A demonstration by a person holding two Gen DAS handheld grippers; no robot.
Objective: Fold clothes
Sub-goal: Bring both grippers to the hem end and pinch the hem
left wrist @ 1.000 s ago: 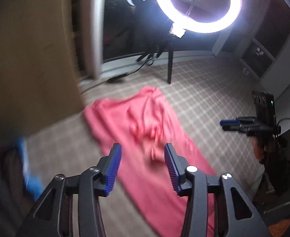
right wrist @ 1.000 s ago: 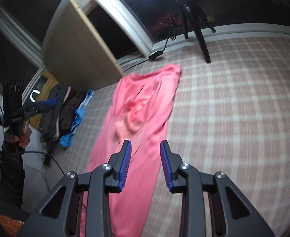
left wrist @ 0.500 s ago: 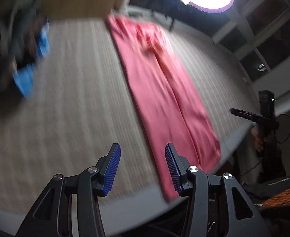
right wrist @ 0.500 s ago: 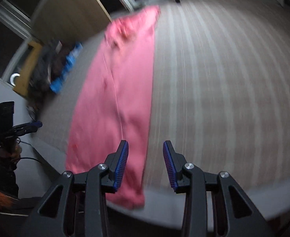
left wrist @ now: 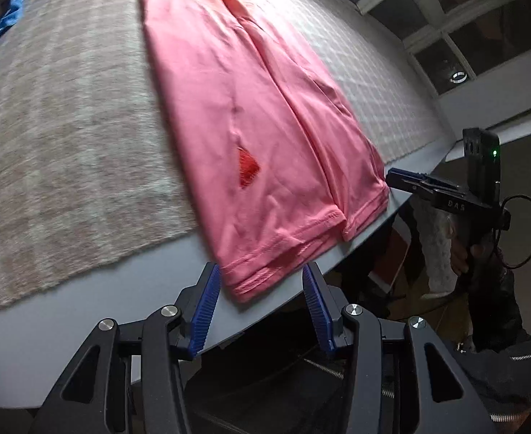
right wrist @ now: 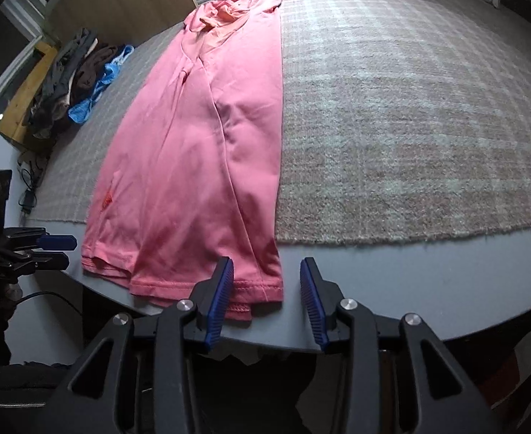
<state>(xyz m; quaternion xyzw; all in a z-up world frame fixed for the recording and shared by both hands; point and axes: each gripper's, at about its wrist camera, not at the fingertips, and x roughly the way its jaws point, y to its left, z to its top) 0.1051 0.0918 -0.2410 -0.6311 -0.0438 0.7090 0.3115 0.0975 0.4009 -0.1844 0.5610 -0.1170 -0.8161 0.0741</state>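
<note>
A pink garment [left wrist: 236, 83], folded lengthwise into a long strip, lies flat on a checked beige mat [left wrist: 66, 126]; its hem hangs past the mat onto the grey table [left wrist: 84, 307]. My left gripper [left wrist: 261, 271] hovers open over the hem's left corner, which shows between the fingers without the pads touching it. My right gripper [right wrist: 267, 266] is over the hem's right corner [right wrist: 261, 285]; its jaws are opening and the pads do not press the cloth. Each gripper shows in the other's view: the right gripper [left wrist: 406, 179] and the left gripper [right wrist: 55, 249] sit beside the hem.
A pile of dark clothes [right wrist: 66, 79] and a blue garment [right wrist: 102, 83] lie at the mat's far left by a wooden board [right wrist: 120, 3]. A cable [right wrist: 26, 195] trails off the left side. The table's rounded near edge [right wrist: 410, 311] runs just below the fingers.
Both views have swung from the room and the garment's far end down to its near hem at the table edge. The right jaws stand wider than before.
</note>
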